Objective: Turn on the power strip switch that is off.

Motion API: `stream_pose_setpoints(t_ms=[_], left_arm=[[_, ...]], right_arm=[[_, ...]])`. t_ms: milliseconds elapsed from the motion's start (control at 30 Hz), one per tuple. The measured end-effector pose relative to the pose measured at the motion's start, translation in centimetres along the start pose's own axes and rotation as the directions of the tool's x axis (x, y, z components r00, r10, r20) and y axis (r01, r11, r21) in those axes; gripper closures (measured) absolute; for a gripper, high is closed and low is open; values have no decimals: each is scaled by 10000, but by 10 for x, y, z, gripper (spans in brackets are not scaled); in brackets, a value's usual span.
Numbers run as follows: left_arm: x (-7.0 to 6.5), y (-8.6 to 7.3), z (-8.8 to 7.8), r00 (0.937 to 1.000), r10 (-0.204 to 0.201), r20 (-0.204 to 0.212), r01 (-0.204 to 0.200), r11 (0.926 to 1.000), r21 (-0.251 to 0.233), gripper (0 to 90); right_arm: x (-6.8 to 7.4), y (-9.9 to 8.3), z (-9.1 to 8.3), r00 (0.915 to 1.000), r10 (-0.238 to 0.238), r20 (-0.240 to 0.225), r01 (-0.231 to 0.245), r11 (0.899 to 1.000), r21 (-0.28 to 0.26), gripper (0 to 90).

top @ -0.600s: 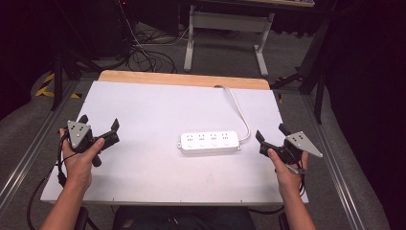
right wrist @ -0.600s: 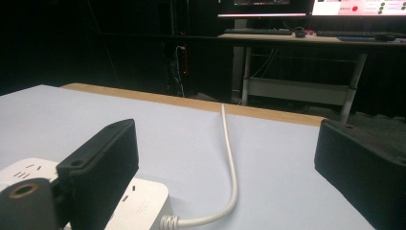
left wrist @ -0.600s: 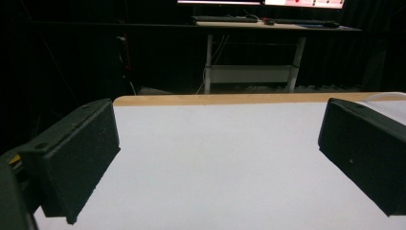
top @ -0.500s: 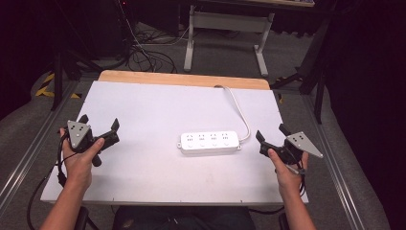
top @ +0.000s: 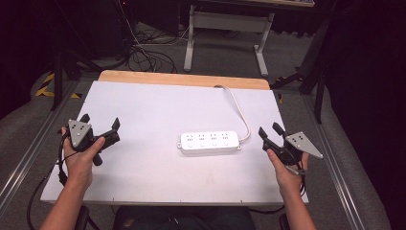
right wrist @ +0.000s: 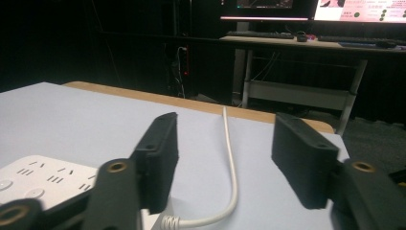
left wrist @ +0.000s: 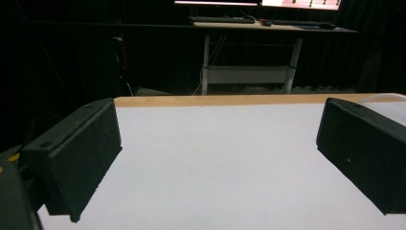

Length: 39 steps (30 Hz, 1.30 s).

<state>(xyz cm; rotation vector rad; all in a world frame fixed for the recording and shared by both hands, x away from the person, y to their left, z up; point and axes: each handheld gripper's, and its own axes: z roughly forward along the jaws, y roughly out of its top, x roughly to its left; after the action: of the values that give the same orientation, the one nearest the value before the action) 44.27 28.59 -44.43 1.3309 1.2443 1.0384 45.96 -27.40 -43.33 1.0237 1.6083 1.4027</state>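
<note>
At the right edge of the bench (top: 143, 105), the right hand-held gripper (top: 269, 134) hovers with its jaws about half apart and nothing between them, just beside the white power strip (top: 209, 142), whose cord (top: 238, 108) curls off its near end toward the far edge. Approaching squarely across the strip's narrow width, clear of the cord, would probably give the surest hold. The left hand-held gripper (top: 101, 125), wide open and empty, waits well apart.

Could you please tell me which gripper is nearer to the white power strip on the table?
Right. The right gripper sits just off the power strip at its cable end, while the left gripper is farther away across bare table on the opposite side.
</note>
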Motion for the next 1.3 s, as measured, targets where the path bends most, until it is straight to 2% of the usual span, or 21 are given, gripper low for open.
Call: stream_pose_setpoints(t_ms=[100, 133, 467, 633, 800, 1100, 1300], left_arm=[[-1, 0, 0, 10000, 25, 27, -25, 10000, -11, 24], [-1, 0, 0, 10000, 69, 40, -69, 10000, 0, 24], [-1, -1, 0, 9999, 65, 121, -64, 10000, -52, 34], [-1, 0, 0, 9998, 95, 154, -94, 9999, -60, 35], [-2, -1, 0, 9998, 91, 191, -90, 10000, -26, 36], [-1, -1, 0, 9998, 113, 172, -113, 9999, -35, 35], [-1, -1, 0, 9997, 153, 204, -152, 9999, -22, 36]], right_arm=[[0, 1, -1, 10000, 33, -5, -33, 10000, 0, 522], [0, 1, -2, 10000, -20, -50, 20, 10000, -71, 578], [1, 3, -4, 9993, -143, -350, 146, 9999, 83, 824], [2, 5, -6, 9983, -240, -539, 251, 9995, 198, 898], [4, 7, -7, 9968, -416, -686, 433, 9988, 231, 900], [4, 12, -8, 9932, -506, -1048, 582, 9958, 711, 900], [5, 17, -3, 9870, -480, -1532, 631, 9935, 952, 900]])
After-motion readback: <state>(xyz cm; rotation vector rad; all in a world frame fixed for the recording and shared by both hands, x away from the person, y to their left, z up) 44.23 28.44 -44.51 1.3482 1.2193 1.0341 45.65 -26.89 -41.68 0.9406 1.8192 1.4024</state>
